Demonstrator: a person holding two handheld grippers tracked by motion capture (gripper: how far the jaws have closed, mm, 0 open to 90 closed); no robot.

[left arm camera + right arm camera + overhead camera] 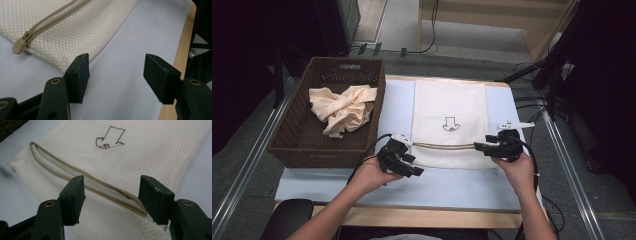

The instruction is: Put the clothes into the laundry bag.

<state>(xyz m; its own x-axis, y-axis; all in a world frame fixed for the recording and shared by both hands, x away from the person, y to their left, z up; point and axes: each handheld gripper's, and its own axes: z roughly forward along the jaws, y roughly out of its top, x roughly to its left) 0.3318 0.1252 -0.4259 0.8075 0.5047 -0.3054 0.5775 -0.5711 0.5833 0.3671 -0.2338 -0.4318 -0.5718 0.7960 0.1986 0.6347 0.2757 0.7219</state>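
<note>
A white mesh laundry bag point(449, 122) lies flat in the middle of the bench point(412, 187), its zipper point(444, 146) running left to right near its near edge, with a brown basket point(299, 137) holding a crumpled peach cloth point(343, 107) to its left. The zipper looks open along most of its length, with the pull point(19, 46) at the bag's left end. The left tool point(406, 162) sits at the bag's near left corner, jaws apart and holding nothing; the right tool point(482, 146) is at the zipper's right end, jaws also apart, straddling the opening without pinching it. The bag should be light, limp and easily bunched, the mesh giving decent friction. Best holds are probably the stiffer zipper tape at both ends, pinched together with the fabric beneath.
</note>
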